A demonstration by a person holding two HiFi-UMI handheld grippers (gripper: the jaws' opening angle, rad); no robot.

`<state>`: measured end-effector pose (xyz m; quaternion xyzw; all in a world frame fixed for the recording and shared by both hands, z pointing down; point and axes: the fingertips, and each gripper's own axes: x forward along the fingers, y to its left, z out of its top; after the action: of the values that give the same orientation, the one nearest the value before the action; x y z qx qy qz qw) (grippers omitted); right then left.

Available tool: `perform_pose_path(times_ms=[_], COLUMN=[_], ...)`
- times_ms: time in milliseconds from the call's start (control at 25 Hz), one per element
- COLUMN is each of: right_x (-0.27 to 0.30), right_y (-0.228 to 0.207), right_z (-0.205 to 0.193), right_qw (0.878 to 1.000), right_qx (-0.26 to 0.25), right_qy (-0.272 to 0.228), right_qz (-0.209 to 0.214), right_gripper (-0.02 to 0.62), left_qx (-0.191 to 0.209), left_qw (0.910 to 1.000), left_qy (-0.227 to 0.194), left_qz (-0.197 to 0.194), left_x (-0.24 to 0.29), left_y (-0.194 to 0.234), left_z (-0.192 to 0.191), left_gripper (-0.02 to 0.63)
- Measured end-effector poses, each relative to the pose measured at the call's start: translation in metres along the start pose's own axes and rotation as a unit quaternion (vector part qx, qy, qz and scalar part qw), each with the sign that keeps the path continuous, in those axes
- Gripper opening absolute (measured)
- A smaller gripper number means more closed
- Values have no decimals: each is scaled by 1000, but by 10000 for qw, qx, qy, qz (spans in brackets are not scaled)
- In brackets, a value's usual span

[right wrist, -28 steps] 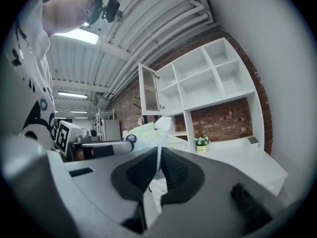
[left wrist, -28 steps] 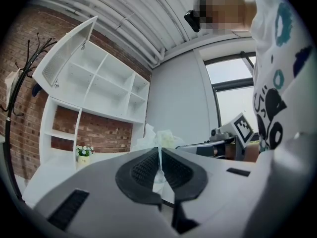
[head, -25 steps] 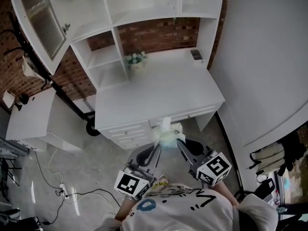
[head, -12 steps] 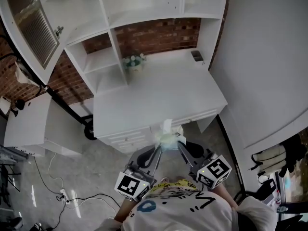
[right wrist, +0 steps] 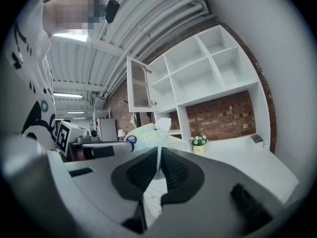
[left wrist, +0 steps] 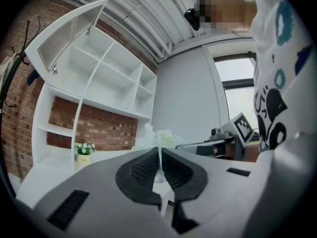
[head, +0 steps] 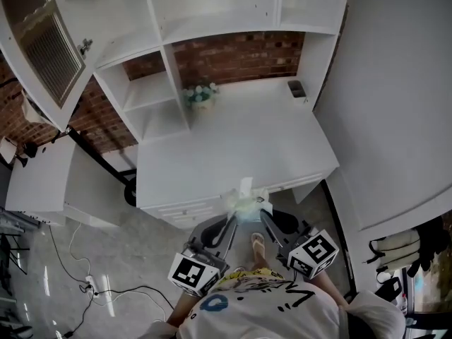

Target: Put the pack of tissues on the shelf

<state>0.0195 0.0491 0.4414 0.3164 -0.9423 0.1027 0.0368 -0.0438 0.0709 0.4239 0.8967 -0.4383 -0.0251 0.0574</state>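
Observation:
The pack of tissues (head: pixel 244 200) is pale green and white, with a tissue sticking up from its top. It hangs just in front of the white desk's (head: pixel 233 143) near edge, held from both sides. My left gripper (head: pixel 232 215) is shut on the thin plastic edge at the pack's left end, and my right gripper (head: pixel 262 211) is shut on its right end. In the left gripper view the pack (left wrist: pixel 161 138) rises beyond the closed left gripper (left wrist: pixel 158 155). In the right gripper view the pack (right wrist: pixel 144 135) shows beyond the right gripper (right wrist: pixel 158 158). The white shelf unit (head: pixel 212 16) stands above the desk.
A small pot of flowers (head: pixel 201 97) stands at the desk's back, and a small dark object (head: pixel 296 89) lies at the back right. A cabinet door (head: pixel 49 48) hangs open at the upper left. Cables (head: pixel 92 284) lie on the floor to the left. A white wall (head: pixel 395 83) runs along the right.
The desk and shelves have shifted slightly in the head view and a foot now shows below the pack. Both grippers still hold the pack the same way.

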Motion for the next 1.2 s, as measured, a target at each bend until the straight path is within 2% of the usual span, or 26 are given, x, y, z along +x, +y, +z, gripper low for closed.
perform_pose_path(times_ms=[400,600,1200], right_x=[37,46,61], right_y=[-67,-100,-168], right_z=[38,50,59], right_qw=[9994,9990,9977], right_qx=[-163,-242,-134], right_qy=[-158,-127,-79], right_qz=[251,356,657], right_gripper=[37,35,37], left_qx=[179,130,97], left_qw=[9995,9995,9981], left_qy=[-150,-139,-122], left_qz=[191,269,604], left_x=[72,103,174], left_y=[36,44,60], left_z=[19,24,19], left_gripper=[21,21,21])
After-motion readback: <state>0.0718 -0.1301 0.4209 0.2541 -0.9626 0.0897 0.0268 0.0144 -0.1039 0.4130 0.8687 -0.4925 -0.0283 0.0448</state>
